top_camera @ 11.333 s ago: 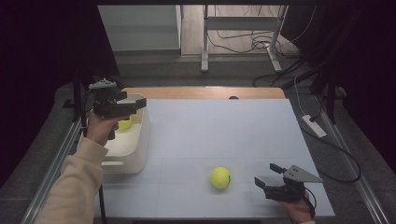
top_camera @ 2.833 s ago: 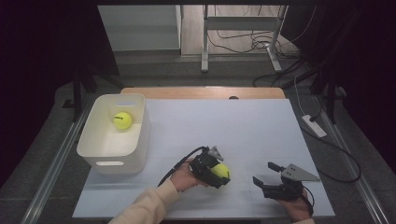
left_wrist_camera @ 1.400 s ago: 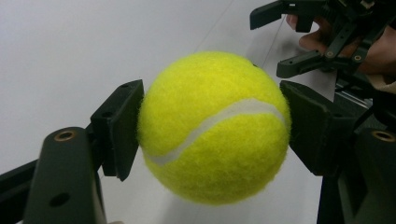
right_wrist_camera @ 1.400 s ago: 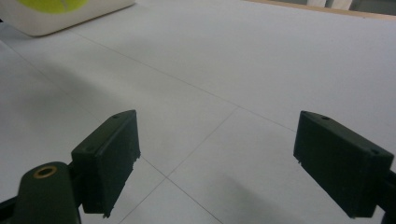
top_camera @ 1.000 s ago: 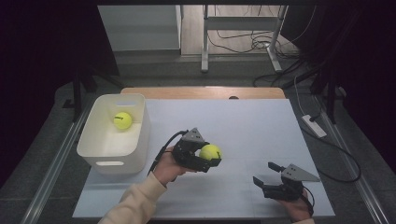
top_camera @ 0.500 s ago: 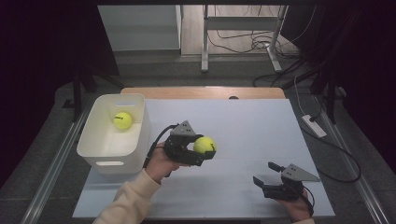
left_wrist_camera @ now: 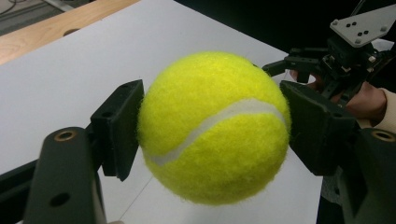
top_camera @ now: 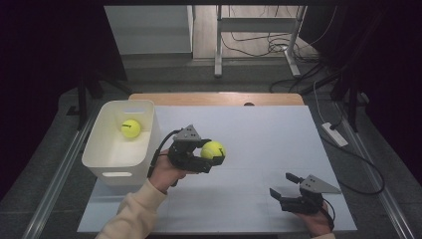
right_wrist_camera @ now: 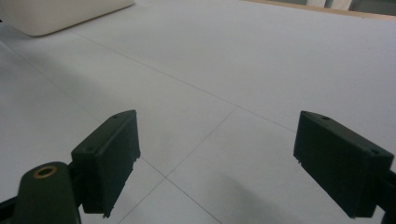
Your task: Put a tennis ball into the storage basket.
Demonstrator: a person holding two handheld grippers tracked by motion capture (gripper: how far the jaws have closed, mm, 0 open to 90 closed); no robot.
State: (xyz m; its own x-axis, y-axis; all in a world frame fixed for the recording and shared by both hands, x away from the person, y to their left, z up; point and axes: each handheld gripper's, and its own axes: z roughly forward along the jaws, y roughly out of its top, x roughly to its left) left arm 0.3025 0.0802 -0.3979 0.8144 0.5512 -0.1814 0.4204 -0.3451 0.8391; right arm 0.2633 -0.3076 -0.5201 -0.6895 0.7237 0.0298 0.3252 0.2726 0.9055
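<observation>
My left gripper (top_camera: 211, 155) is shut on a yellow tennis ball (top_camera: 213, 150), held above the white table mat (top_camera: 259, 139) near its middle. In the left gripper view the ball (left_wrist_camera: 212, 126) is squeezed between both black pads, and my left gripper (left_wrist_camera: 212, 128) points toward the other hand. A second tennis ball (top_camera: 131, 127) lies inside the white bin (top_camera: 117, 172) at the left. My right gripper (top_camera: 281, 185) rests low at the front right, open, with nothing between its pads; in its own view my right gripper (right_wrist_camera: 217, 156) faces bare mat.
The bin's corner (right_wrist_camera: 56, 14) lies far off in the right gripper view. A wooden table edge (top_camera: 214, 98) runs along the back. Cables and a power strip (top_camera: 334, 134) lie on the floor to the right. Metal rails flank the table.
My left gripper picked the ball up from the front of the mat, then carried it up and leftward toward the bin. The right gripper has stayed still.
</observation>
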